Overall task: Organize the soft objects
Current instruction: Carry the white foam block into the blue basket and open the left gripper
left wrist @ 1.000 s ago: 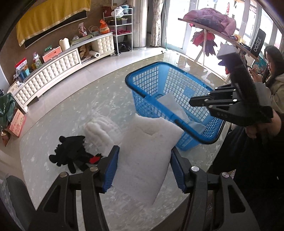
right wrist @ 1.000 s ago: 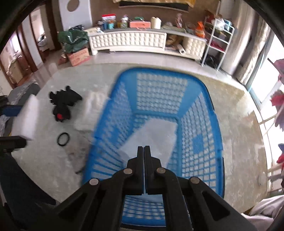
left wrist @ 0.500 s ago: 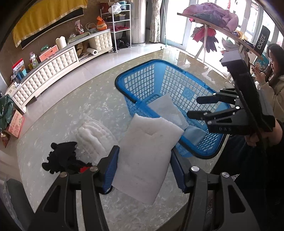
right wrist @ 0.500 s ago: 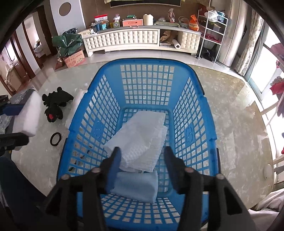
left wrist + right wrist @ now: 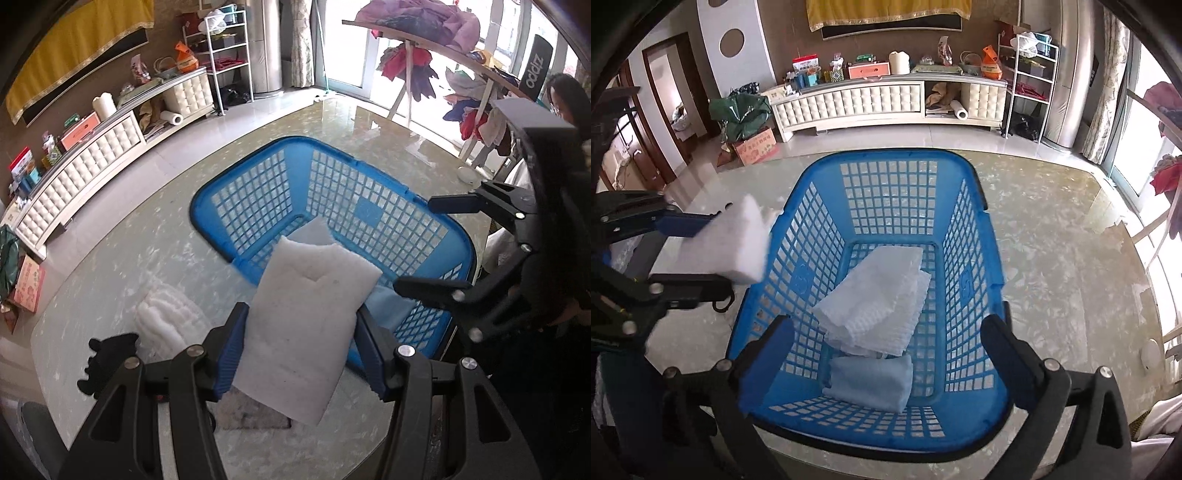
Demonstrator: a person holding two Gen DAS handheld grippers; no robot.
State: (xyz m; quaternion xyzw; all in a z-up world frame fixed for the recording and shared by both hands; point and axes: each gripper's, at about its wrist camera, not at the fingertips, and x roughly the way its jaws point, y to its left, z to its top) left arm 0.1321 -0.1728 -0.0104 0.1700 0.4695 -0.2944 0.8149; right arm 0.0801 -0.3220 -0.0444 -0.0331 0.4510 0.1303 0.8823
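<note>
Foam pad (image 5: 310,325): white slab clamped between the blue pads of the left gripper (image 5: 301,350), carried above the table, its far corner over the near rim of the basket.
Left gripper: jaws pressed on both long sides of the foam pad; in the right wrist view it enters from 9 o'clock.
Right gripper (image 5: 886,354): jaws have just been opening and stand wide apart over the basket's near end, nothing between them.
Basket (image 5: 971,229): blue plastic mesh, on the marble table (image 5: 1063,266).
Basket contents: white quilted cloth (image 5: 875,295) in the middle; light blue folded towel (image 5: 870,380) at 6 o'clock of it.
Left on table: white ribbed cloth (image 5: 166,321) at 9 o'clock of the left gripper; black plush toy (image 5: 107,354) beyond it.
Step in hand: probably carrying the foam pad to the basket.
Next move: likely bring the pad fully over the opening, then release.
Writing: "zippo"-like word on a black sign (image 5: 535,70), seen inverted; box print unreadable.
</note>
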